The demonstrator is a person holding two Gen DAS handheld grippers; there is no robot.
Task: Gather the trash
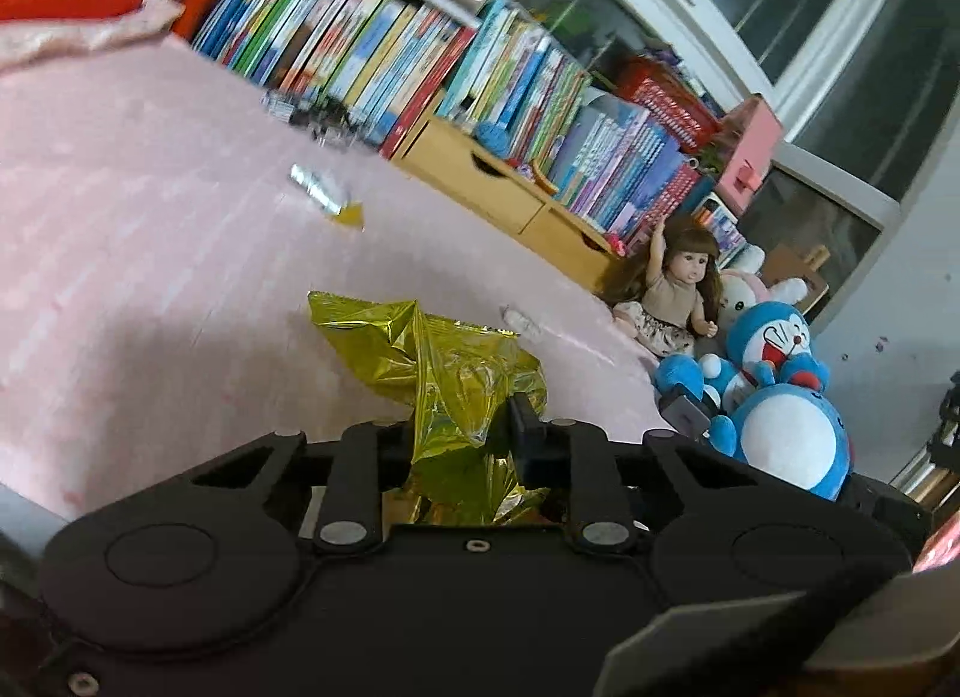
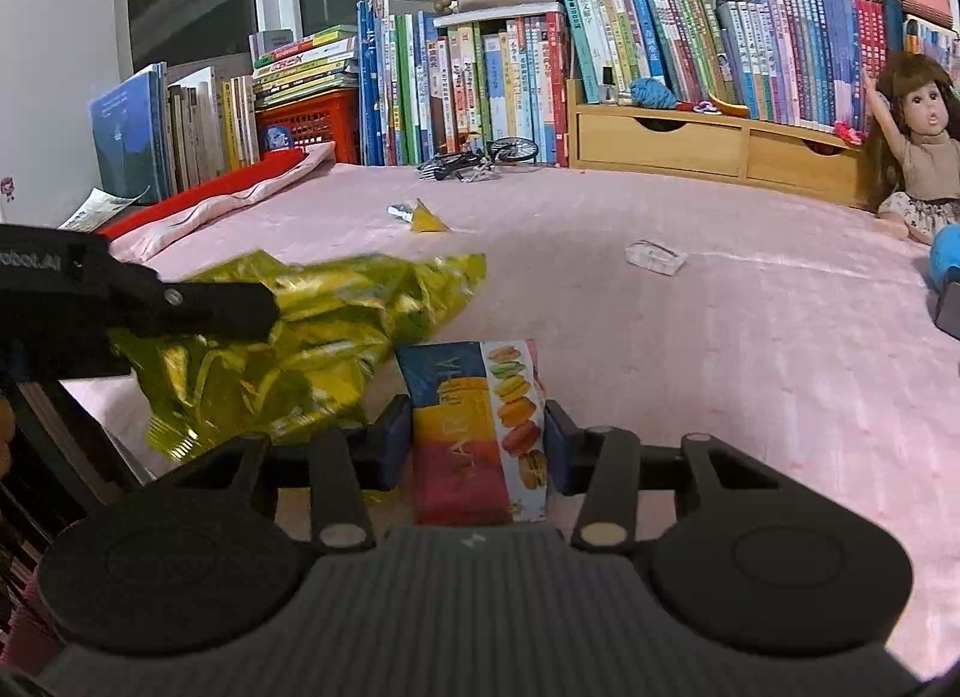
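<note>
Gold foil bag (image 1: 432,361) in left tongs (image 1: 462,427), macaron packet (image 2: 477,427) in right tongs (image 2: 477,445)

2 wrappers held (image 2: 288,337) (image 2: 474,427), 2 scraps (image 2: 423,217) (image 2: 655,257), 1 doll (image 2: 918,156)

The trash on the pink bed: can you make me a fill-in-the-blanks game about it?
1. The left tongs pinch a crinkly foil bag coloured ____.
2. The packet in the right tongs has pictures of ____.
3. The doll sits beside the wooden drawers with one arm ____.

Missing words: gold; macarons; raised
</note>
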